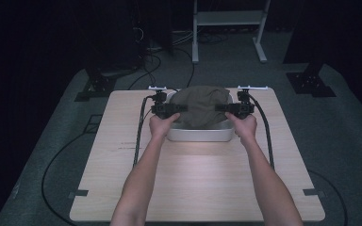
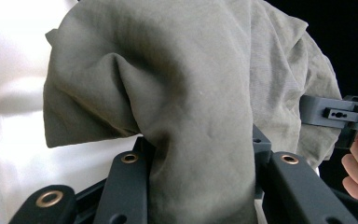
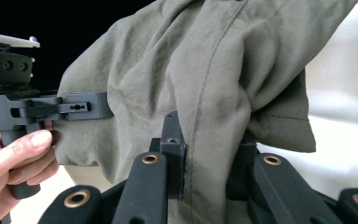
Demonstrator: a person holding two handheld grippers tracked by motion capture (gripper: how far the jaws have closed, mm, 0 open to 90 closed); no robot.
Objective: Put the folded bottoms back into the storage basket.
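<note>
An olive-green cloth is bunched up over a white bin at the far middle of the table. My left gripper is shut on the cloth's left side; the fabric is pinched between its jaws. On the cloth's right side my right gripper is shut as well, a seamed fold clamped between its jaws. The cloth hangs raised between both grippers above the bin. The right gripper's body appears in the left gripper view, and the left gripper's body in the right gripper view.
The wooden table stretches bare toward the person. Black cables trail from both grippers along the tabletop. Beyond the far edge stand a metal frame and dark stand bases on grey carpet.
</note>
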